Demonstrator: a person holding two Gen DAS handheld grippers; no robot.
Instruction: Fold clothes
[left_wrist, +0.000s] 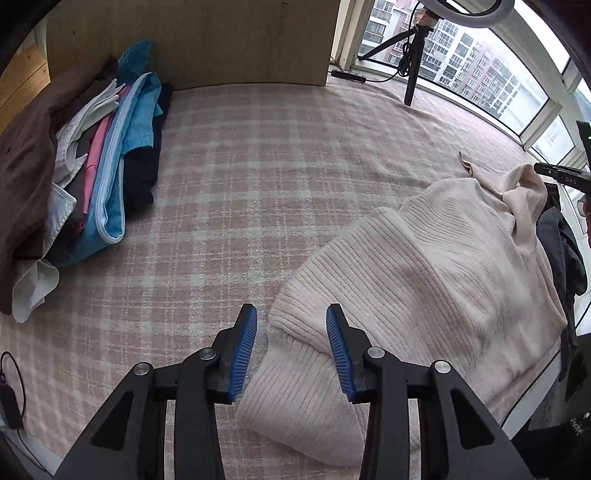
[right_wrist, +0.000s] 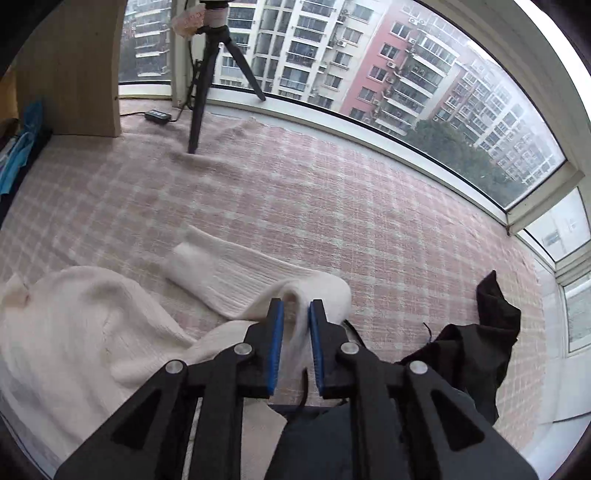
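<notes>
Sweater (left_wrist: 406, 280) lay rumpled on the plaid blanket (left_wrist: 240, 177), its sleeve between the left gripper's (left_wrist: 291, 325) parted jaws. Opposite, the right gripper (right_wrist: 296, 317) pinched the other sleeve; lifting evenly would probably keep folds square.

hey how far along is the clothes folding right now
Looks done: a stack of folded clothes sits at the far left of the checked blanket. In hand: the cream ribbed sweater, still spread out; the right gripper pinches its sleeve, and the left gripper straddles the other end, open. Left: finishing that sweater, plus a dark garment lying crumpled nearby.
</notes>
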